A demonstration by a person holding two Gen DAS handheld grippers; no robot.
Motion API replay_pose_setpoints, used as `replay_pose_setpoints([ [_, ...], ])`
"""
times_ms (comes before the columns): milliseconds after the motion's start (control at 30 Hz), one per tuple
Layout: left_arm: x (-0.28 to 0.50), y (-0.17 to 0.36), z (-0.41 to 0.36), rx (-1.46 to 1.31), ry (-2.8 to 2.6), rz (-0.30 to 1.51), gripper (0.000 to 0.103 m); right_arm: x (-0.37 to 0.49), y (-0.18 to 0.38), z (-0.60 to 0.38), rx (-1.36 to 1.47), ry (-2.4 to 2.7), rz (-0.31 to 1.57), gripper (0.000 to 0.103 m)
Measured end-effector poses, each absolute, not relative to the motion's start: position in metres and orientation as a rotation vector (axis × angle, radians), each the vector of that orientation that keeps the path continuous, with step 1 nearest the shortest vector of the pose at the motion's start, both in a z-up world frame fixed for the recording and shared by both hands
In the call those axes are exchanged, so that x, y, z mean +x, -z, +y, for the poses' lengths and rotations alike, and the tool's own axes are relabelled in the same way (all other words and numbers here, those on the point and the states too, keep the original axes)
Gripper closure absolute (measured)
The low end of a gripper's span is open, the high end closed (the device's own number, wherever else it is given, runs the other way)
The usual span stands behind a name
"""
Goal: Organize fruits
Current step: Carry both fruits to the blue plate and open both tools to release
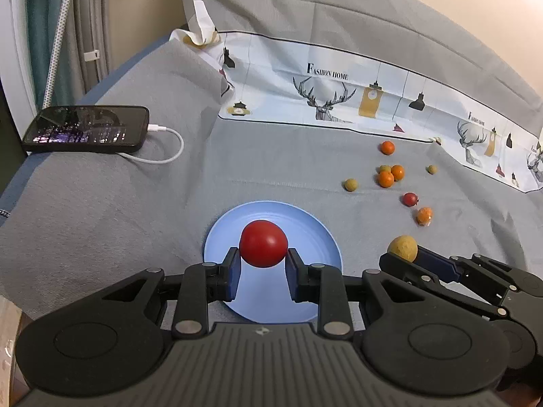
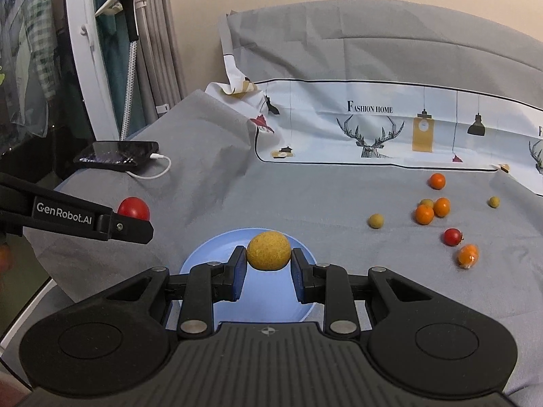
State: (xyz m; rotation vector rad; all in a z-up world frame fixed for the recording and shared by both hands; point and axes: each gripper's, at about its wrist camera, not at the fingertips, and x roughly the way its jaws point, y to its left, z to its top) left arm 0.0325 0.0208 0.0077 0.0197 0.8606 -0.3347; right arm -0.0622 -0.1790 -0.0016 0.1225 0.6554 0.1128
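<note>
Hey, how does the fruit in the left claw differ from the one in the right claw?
The red fruit in the left claw is glossy and smooth; the yellow fruit in the right claw is matte and rough-skinned. The red one looks slightly larger. Both are round, pinched between blue pads, and held over the blue plate.

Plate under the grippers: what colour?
Light blue plate, plain, no pattern; clearest in the left wrist view.

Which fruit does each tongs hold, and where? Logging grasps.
Left tongs: red tomato, pinched at its sides. Right tongs: yellow fruit, likewise.
</note>
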Motion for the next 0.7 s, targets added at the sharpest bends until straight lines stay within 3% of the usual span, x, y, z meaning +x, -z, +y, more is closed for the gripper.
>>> replay_pose_setpoints([
  [700,0.101,0.064,-0.012,0.086,0.321,1.033,0.072,-0.006,0.069,-0.18,0.136,-0.103,0.826,0.074],
])
